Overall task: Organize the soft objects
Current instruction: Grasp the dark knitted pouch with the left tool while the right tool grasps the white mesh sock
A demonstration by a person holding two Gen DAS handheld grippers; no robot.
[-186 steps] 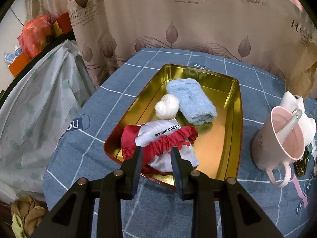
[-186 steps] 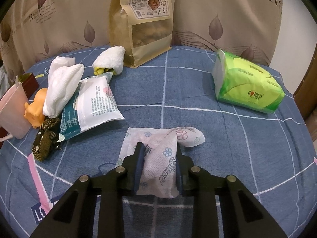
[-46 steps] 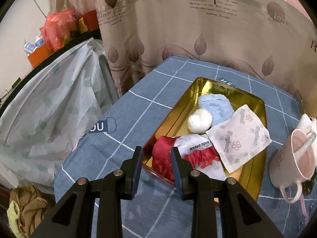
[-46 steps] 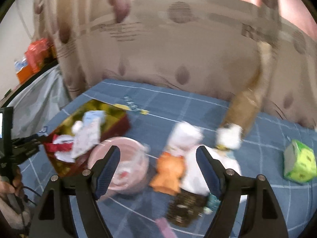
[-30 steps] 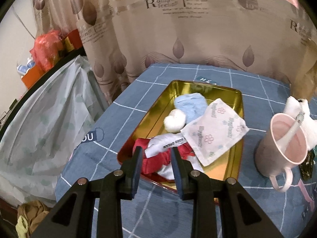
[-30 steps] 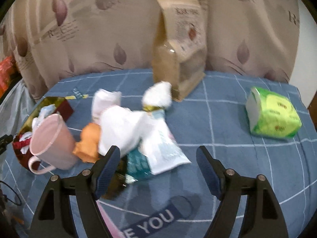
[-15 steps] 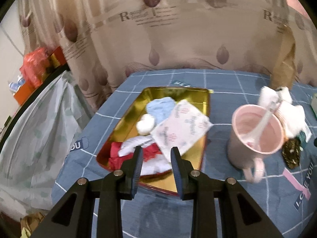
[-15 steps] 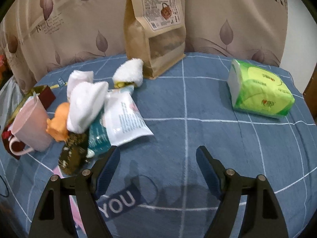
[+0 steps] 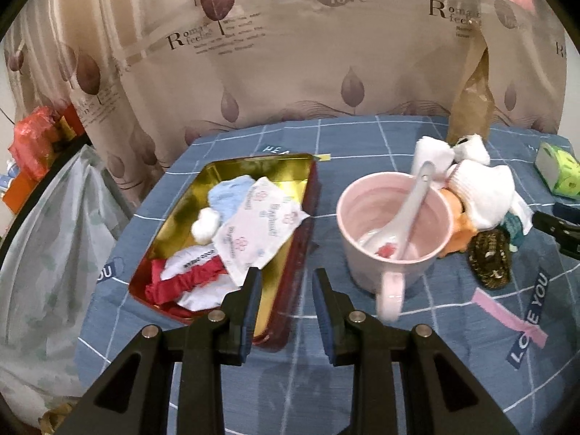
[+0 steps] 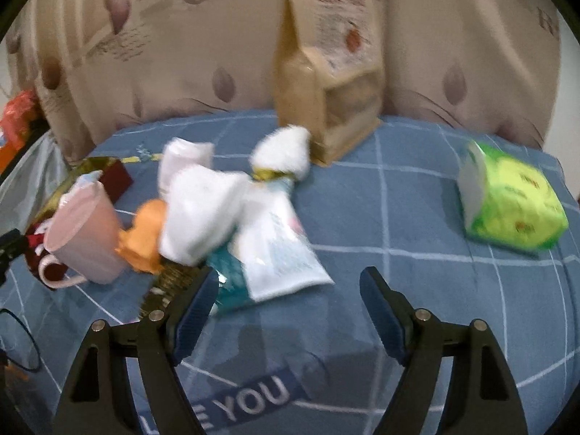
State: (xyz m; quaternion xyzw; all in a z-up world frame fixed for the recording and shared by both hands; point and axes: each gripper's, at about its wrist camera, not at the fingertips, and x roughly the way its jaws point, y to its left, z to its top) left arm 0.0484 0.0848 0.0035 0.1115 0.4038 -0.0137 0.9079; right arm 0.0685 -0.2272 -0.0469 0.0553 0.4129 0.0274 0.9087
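Observation:
A gold tray [image 9: 290, 168] holds a blue towel [image 9: 226, 195], a cotton ball [image 9: 205, 223], a red and white cloth [image 9: 188, 279] and a flowered white packet [image 9: 259, 226]. My left gripper [image 9: 284, 284] hovers empty over the tray's near right corner, jaws a little apart. My right gripper [image 10: 286, 295] is wide open and empty in front of a pile: white rolled cloths [image 10: 201, 210], an orange soft toy [image 10: 145, 235] and a white-teal pouch [image 10: 279, 253]. The pile also shows in the left wrist view [image 9: 482, 188].
A pink mug [image 9: 395, 232] with a white spoon stands right of the tray. A brown snack bag [image 10: 330, 72] stands at the back. A green tissue pack [image 10: 511, 206] lies at the right. A dark mesh thing [image 9: 489, 259] lies by the toy. Curtain behind the table.
The left gripper has swung right, so the mug now sits centre. The right gripper has moved closer to the pile, still wide open. Earlier it set the flowered packet in the tray.

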